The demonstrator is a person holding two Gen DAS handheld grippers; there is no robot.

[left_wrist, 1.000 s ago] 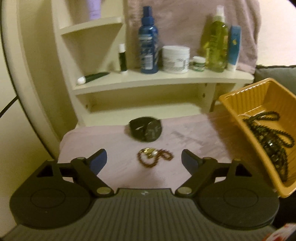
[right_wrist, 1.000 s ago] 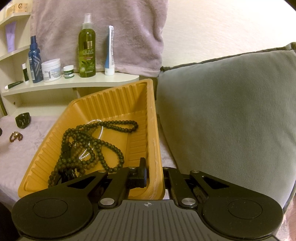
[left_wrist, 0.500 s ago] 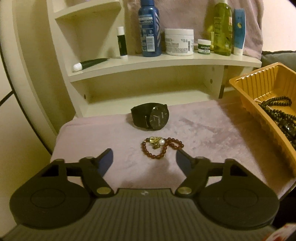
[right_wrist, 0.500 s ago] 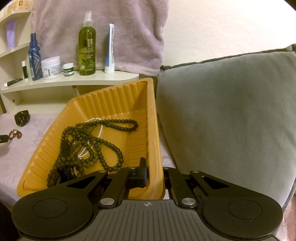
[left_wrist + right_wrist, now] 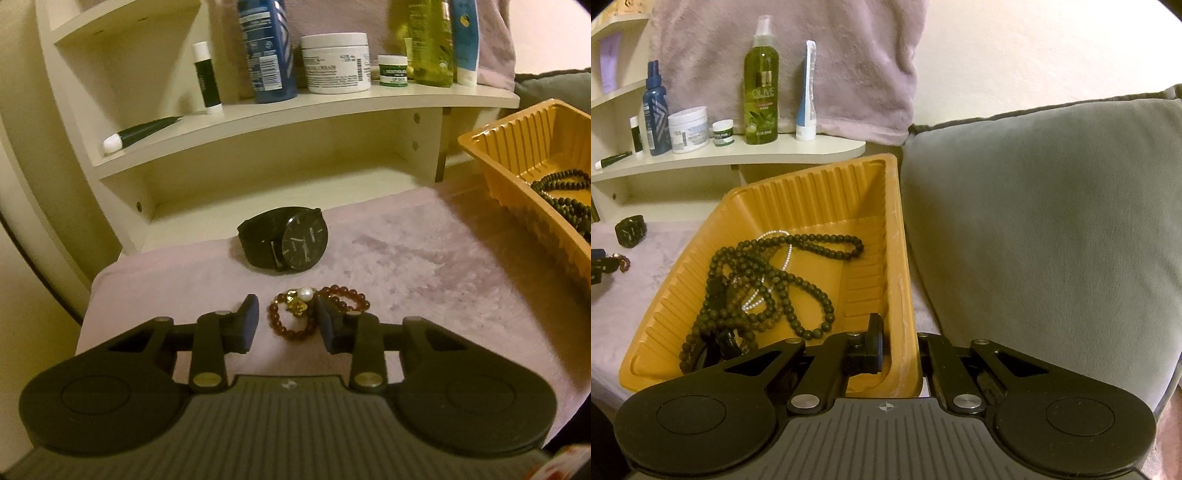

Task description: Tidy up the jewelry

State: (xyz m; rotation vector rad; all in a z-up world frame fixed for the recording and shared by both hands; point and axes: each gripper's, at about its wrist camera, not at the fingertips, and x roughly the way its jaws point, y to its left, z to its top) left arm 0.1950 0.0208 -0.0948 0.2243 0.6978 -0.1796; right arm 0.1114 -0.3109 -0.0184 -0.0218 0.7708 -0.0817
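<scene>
Bracelet (image 5: 312, 310) of red-brown beads with a pearl and gold charm lies on the mauve cloth (image 5: 424, 280), just in front of the black wristwatch (image 5: 286, 243). My left gripper (image 5: 286, 325) is open, fingers either side of the near loop; the far loop sits outside them. Risk: closing here may pinch only a few beads, so the strand slips or drags the plush cloth. My right gripper (image 5: 899, 354) is clamped on the orange tray's wall (image 5: 899, 277). The tray looks tilted; its dark bead necklaces (image 5: 768, 284) could slide.
</scene>
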